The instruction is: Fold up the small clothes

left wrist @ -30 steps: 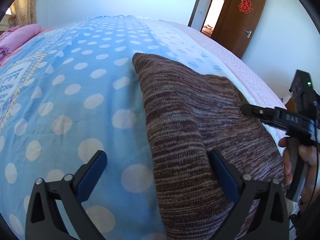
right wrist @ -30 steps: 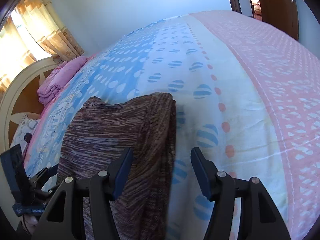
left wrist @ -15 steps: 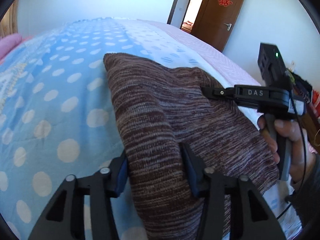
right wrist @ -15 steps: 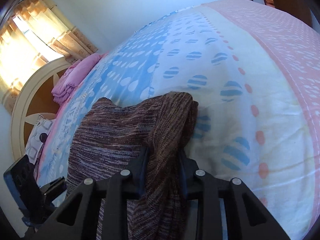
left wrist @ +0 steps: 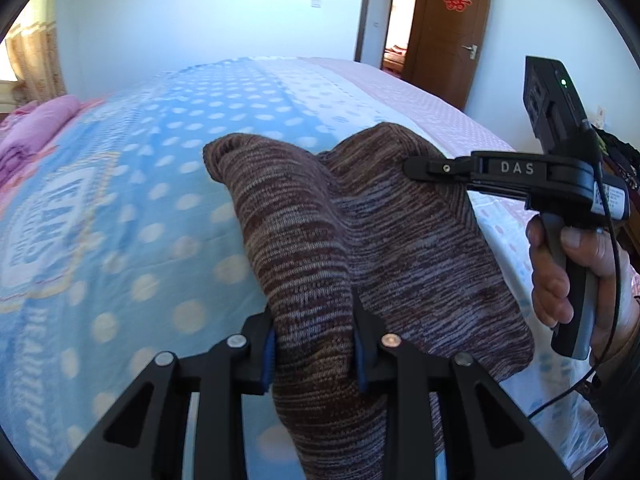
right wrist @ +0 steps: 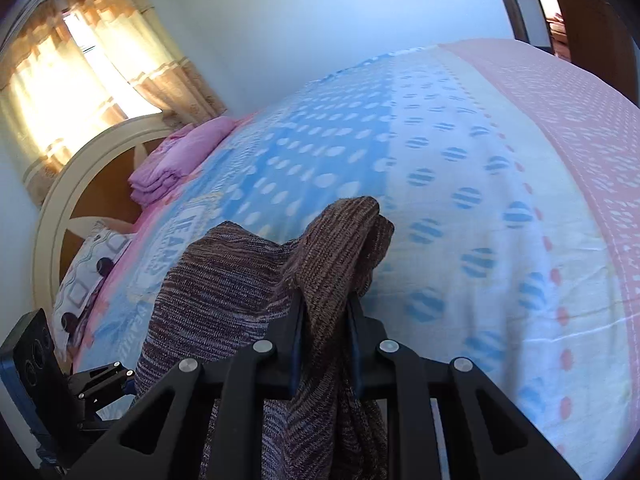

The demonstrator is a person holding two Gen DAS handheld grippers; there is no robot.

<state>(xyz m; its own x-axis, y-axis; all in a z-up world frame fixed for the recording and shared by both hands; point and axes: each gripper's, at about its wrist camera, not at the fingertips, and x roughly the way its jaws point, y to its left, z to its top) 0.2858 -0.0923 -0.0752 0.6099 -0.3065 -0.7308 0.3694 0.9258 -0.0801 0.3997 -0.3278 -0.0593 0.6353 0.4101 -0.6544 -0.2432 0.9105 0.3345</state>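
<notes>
A brown striped knitted garment (left wrist: 360, 240) lies on the dotted bedspread (left wrist: 140, 200), its near edge raised off the bed. My left gripper (left wrist: 314, 344) is closing on a bunched fold at the garment's left side, pads pressed into the knit. My right gripper (right wrist: 324, 332) is closing on the garment's (right wrist: 224, 288) right edge, with the fabric humped up between its fingers. From the left wrist view the right gripper (left wrist: 416, 168) shows side-on with its fingertips at the garment's far right corner, held by a hand (left wrist: 560, 276). The garment's lower part is hidden behind the fingers.
A folded pink blanket (right wrist: 180, 156) and a patterned pillow (right wrist: 88, 264) sit by the round headboard (right wrist: 76, 184). A curtained window (right wrist: 72, 80) is behind it. A brown door (left wrist: 452, 32) stands open at the far end. The bedspread's pink band (right wrist: 580, 140) lies to the right.
Both grippers went from wide open astride the garment's edges to clamped on them. Both then rose and moved forward, lifting the near edge into two humps.
</notes>
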